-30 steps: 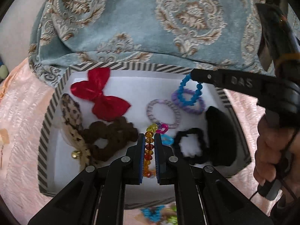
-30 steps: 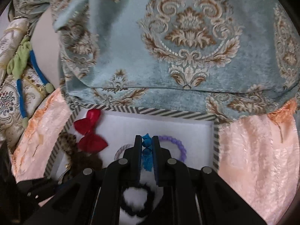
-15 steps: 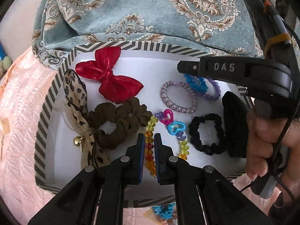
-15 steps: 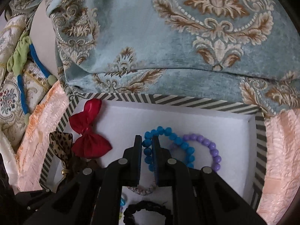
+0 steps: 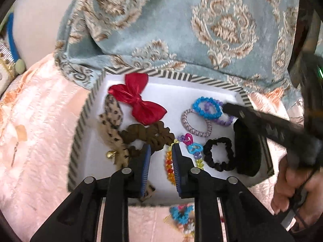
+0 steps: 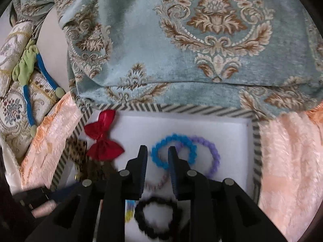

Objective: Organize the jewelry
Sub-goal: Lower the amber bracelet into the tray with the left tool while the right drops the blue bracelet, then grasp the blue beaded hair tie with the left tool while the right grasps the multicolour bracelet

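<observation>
Lying between parted right fingers (image 6: 173, 157): blue bracelet (image 6: 173, 151).

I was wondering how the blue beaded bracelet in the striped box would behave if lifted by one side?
The blue beaded bracelet looks strung from small round beads, so it would probably sag into a dangling loop. It seems light. Its smooth beads may slip, and it could drag the purple bracelet it overlaps.
</observation>
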{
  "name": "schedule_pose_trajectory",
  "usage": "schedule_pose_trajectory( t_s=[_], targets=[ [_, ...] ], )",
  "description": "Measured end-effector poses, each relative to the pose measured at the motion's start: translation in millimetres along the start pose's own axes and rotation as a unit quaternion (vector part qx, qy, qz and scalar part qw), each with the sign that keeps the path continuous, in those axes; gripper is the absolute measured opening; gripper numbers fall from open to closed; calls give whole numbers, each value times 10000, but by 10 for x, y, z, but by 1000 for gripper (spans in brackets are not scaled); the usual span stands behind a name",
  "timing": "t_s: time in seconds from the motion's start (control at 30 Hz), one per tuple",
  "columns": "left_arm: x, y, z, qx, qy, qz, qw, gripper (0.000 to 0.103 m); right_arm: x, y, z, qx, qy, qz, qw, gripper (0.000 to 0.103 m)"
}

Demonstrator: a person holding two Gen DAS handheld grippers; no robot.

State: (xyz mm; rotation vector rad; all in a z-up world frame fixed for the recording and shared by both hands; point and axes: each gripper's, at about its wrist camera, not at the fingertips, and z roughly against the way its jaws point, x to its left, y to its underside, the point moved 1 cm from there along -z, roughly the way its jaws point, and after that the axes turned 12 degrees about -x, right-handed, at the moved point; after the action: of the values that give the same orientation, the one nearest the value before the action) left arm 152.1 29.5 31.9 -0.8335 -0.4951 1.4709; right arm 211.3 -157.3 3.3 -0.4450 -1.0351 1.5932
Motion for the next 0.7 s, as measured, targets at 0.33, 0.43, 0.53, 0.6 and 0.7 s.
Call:
schedule_pose_trajectory(
  t_s=[0.33,0.43,0.53,0.6,0.7],
  targets=[
    [121,466,491,-182,-36,-158,9997,6,115,767,1160,-337,101,194,9992,24],
    [123,653,475,42,53,-43,10000,6,40,1086,1179,-109,133,58,9998,24],
    [39,753,417,150,157,-93,9997,6,-35,1332,1093,200,230,-83,9995,24],
    [-35,778,386,134,285,-118,9994,6,-60,1352,1048,223,217,-203,9993,24],
    [-126,799,315,131,465,-84,9988,6,-59,1309,1021,82,88,-320,9994,24]
  ],
)
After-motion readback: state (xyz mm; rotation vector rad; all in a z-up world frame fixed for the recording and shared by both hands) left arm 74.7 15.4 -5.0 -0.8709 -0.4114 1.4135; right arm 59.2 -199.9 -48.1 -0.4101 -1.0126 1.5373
